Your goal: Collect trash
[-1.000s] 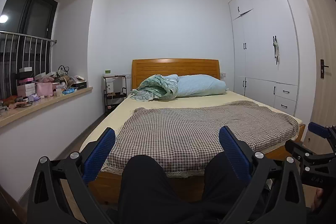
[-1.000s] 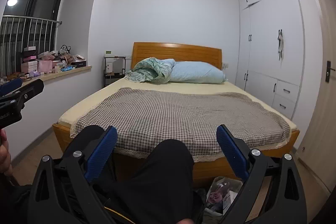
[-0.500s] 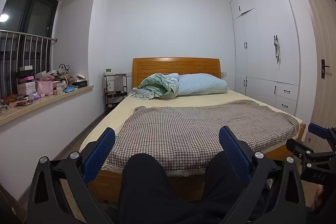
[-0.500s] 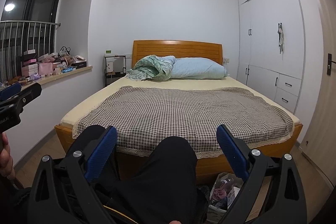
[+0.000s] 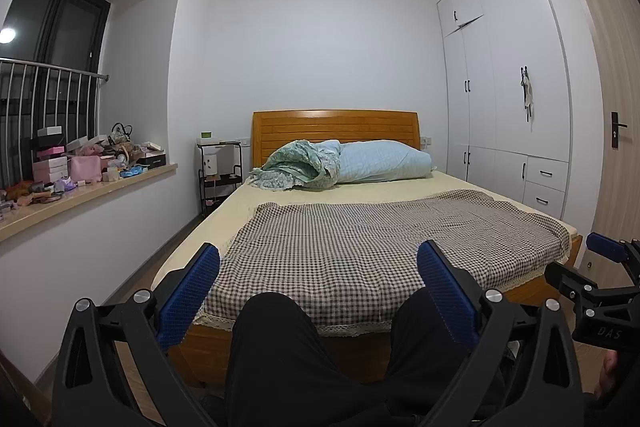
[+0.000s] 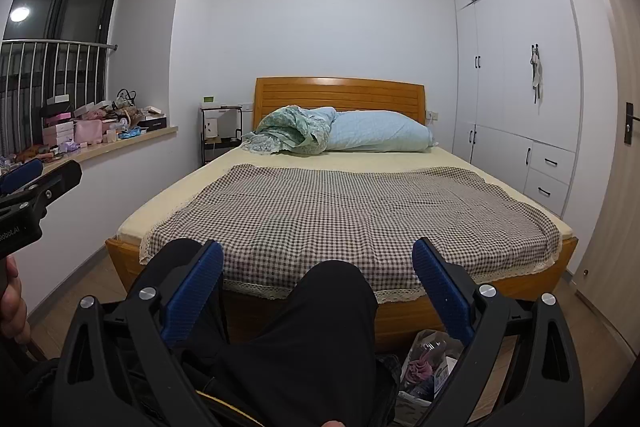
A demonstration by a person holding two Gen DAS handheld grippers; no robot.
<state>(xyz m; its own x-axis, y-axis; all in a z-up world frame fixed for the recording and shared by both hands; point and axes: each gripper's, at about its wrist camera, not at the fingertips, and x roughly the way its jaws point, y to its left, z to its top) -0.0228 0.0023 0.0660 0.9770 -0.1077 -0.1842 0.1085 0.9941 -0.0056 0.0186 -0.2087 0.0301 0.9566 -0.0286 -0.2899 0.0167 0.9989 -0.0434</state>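
While both grippers point across a bedroom toward a wooden bed (image 5: 348, 337), the person's black-trousered knees (image 6: 332, 311) fill the foreground between the blue pads. A brown checked blanket (image 6: 348, 215) covers the nearer part of the pale yellow mattress, its lace edge hanging over the foot of the frame; at the slatted headboard (image 5: 336, 127) lie a crumpled green quilt (image 5: 298, 167) and, touching it on the right, a light blue pillow (image 5: 384, 161). White wardrobe doors and drawers (image 5: 508, 107) line the right wall, with a wooden door (image 5: 612, 107) beyond them. On the left a window ledge (image 5: 100, 191) under a dark window with a metal rail carries a jumble of pink and white boxes (image 5: 52, 159) and small clutter, and a black wire shelf unit (image 5: 220, 175) stands just beside the headboard. Low in the right wrist view, on the floor near the foot of the bed, sits a clear bag of trash (image 6: 426, 363) holding something pink and bits of packaging; its contents are partly hidden by the gripper. The left gripper (image 5: 318, 291) has its jaws spread wide with nothing between them, and the right gripper (image 6: 318, 291) likewise has jaws wide and empty, held above the bag and not touching it.
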